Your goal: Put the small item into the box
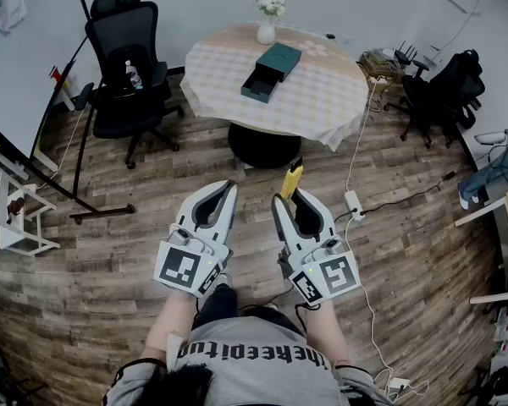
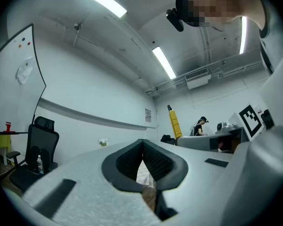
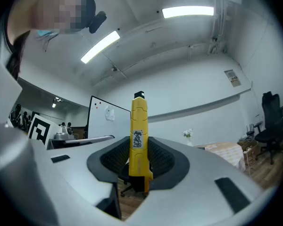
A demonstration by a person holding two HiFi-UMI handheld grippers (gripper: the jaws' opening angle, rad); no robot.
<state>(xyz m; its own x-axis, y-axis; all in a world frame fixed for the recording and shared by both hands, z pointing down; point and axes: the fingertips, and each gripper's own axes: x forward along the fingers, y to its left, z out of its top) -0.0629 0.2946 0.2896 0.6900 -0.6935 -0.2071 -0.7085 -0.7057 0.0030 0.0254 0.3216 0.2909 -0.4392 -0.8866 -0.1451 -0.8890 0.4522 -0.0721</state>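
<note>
My right gripper is shut on a slim yellow item with a black tip. In the right gripper view the yellow item stands upright between the pads, sticking well past the fingertips. To its left, my left gripper is shut with nothing in it; its pads meet at the tip. Both are held over the wooden floor, short of the round table. On the table lies a dark teal box with its drawer pulled out toward me.
A white vase of flowers stands behind the box. A black office chair is left of the table, another at the right. A power strip with cables lies on the floor to my right.
</note>
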